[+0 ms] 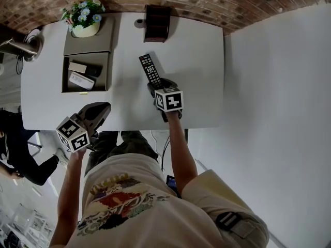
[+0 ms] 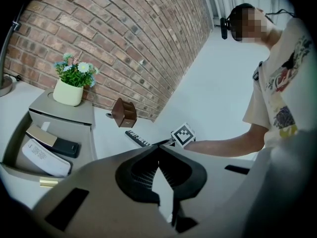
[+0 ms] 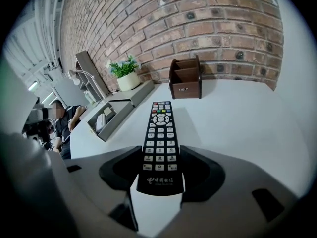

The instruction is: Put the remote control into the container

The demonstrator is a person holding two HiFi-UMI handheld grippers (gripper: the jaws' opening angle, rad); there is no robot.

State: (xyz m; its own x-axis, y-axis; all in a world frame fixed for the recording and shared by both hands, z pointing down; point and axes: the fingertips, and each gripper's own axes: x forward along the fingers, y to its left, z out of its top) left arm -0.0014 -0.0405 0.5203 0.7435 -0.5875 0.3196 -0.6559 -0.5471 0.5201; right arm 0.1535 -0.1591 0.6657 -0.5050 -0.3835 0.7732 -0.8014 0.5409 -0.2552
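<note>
the remote control (image 1: 151, 70) is gripped at its near end by the right claw (image 1: 159, 85). the jaws are set wide on the two long sides of the casing, the button face is kept upward, and the rest of the body projects toward the far edge of the worktop (image 1: 199, 76). the hold at the very end is judged to be chosen so that most of the length can be passed over a wall and laid down before the claw reaches the rim. the remote control is found around the middle of the worktop, slightly toward the far edge. whether its far tip touches the surface cannot be told.

the container (image 1: 103, 79), an open grey tray, is placed toward the far left corner, well apart from the remote control. its left part is taken up by a white device (image 1: 81, 80) and a dark one (image 1: 92, 70), so bare floor is seen only along its right side.

the left claw (image 1: 105, 108) is held with its jaws closed together and nothing between them. it is kept over the near edge at the left, apparently out of the way.

between remote control and container the worktop is bare, so a direct path leftward is judged open. the far side is crowded by a potted plant (image 1: 85, 27) on a grey box (image 1: 89, 45) just behind the container, and a brown holder (image 1: 156, 24) is stood at the far edge. the tray's right wall is the edge to be cleared.
</note>
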